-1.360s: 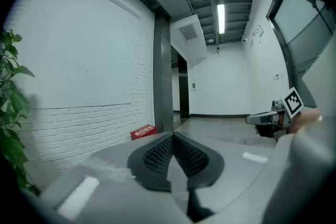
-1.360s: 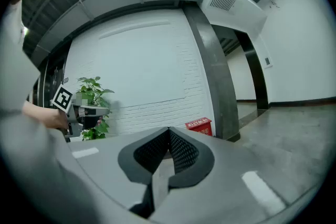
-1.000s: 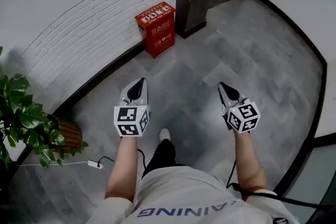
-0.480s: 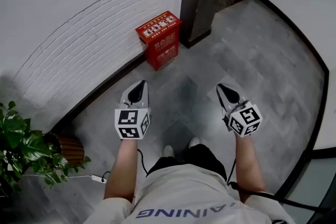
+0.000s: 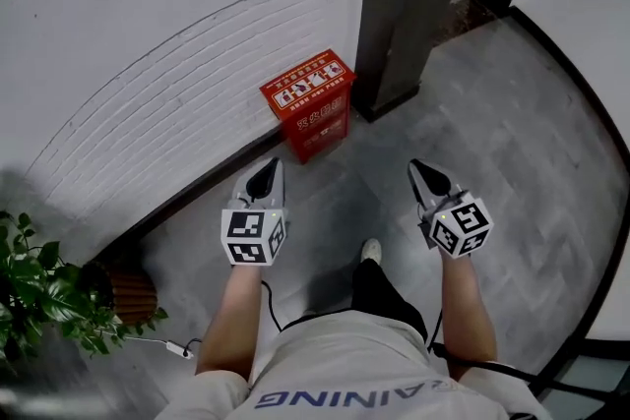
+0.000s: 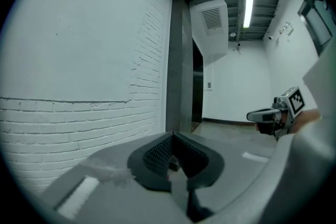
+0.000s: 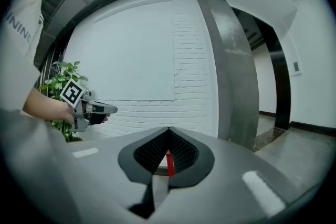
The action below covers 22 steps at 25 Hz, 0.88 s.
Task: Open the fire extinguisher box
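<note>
Below the head camera, two bare forearms hold both grippers out over the grey floor (image 5: 512, 133). The left gripper (image 5: 266, 170) has its jaws clenched together on nothing, and the right gripper (image 5: 421, 174) is likewise pressed closed and empty. Beyond the left gripper, apart from both, the red fire extinguisher box (image 5: 310, 103) stands shut against the white brick wall (image 5: 148, 54), just beside a dark pillar (image 5: 399, 5).

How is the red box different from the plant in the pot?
The fire extinguisher box is red with flat sides; the potted plant is leafy green in a round brown pot. The box stands next to the grey pillar; the plant sits off at the left. Both stand on the floor by the white wall.
</note>
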### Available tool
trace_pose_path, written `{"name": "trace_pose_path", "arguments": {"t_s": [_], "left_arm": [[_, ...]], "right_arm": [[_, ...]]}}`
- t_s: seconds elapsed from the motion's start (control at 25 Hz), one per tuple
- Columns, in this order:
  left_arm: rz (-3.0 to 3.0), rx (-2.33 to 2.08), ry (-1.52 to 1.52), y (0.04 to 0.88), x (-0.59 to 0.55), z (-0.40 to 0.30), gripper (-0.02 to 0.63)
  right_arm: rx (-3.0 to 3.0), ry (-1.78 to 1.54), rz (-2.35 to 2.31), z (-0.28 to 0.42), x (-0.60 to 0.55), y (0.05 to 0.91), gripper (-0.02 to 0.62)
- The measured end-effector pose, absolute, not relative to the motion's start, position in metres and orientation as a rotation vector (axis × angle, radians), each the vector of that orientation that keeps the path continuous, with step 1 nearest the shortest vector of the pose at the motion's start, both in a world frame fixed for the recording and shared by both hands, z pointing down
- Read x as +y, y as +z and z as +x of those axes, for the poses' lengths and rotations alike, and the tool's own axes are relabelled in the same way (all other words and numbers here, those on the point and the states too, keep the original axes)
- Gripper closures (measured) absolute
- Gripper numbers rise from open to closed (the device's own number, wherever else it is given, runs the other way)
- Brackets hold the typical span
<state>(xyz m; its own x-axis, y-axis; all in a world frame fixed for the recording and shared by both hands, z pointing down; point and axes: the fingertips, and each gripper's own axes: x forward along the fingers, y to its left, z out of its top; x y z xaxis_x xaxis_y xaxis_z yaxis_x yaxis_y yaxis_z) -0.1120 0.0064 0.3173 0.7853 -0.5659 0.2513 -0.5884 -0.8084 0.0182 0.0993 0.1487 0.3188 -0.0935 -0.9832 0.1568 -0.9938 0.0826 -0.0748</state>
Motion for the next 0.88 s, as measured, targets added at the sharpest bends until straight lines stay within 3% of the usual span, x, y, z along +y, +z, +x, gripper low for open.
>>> {"name": "trace_pose_path", "arguments": {"t_s": [0.36,0.88], "left_arm": [[2.745,-1.160,0.348,0.307,-0.080,-0.019,0.601],[2.671,-1.223,0.347,0.324,-0.189,0.023,0.601]], "right_arm": [[-2.413,0.265,1.820,0.211,0.031,0.308,0.591],[-2.487,0.309,1.682,0.243,-0.114,0.323,0.591]]}}
